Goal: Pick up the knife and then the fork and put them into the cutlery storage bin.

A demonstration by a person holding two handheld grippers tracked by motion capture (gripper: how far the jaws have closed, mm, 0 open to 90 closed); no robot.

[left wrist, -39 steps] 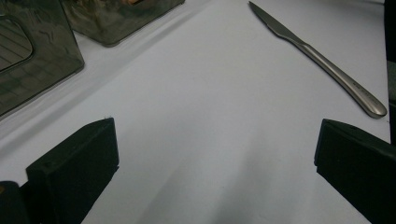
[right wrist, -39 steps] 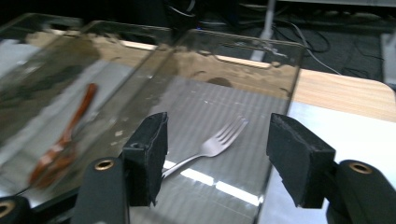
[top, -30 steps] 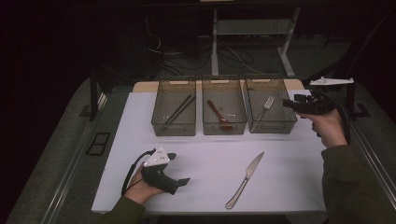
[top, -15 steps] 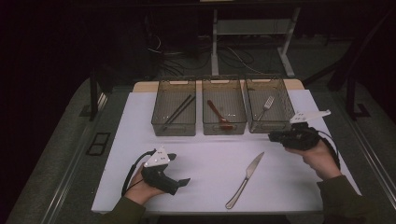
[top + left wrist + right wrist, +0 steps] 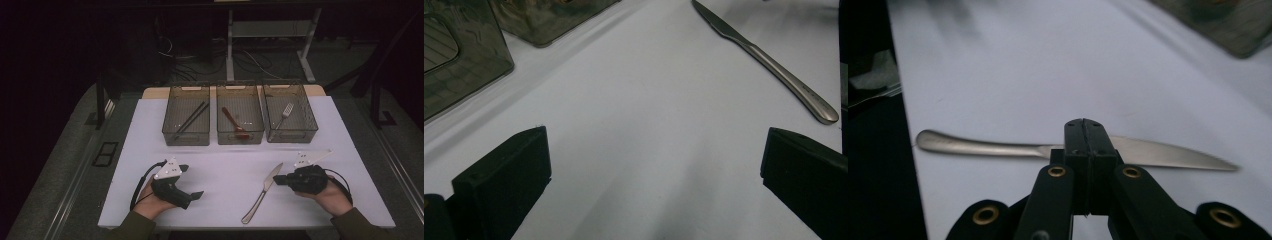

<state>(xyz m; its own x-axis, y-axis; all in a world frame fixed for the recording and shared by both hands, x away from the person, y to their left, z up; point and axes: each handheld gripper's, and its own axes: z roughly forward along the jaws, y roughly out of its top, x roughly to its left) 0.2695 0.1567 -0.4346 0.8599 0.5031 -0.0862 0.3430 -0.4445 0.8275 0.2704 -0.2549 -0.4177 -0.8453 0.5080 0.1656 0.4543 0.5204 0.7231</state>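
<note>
A silver table knife lies slanted on the white table, blade pointing away from me. My right gripper sits low just right of the blade. In the right gripper view its jaws have just closed: they are pressed together with nothing between them, and the knife lies crosswise just past their tips. My left gripper rests at the near left, jaws wide apart and empty. In the left gripper view the knife lies well ahead to the right.
Three clear bins stand in a row at the back of the table: the left bin holds dark chopsticks, the middle bin a brown spoon, the right bin a fork. The table's near edge is close under both hands.
My right hand came down from beside the right bin toward the near side, ending next to the knife, and its jaws closed. The left hand and the knife stayed put.
</note>
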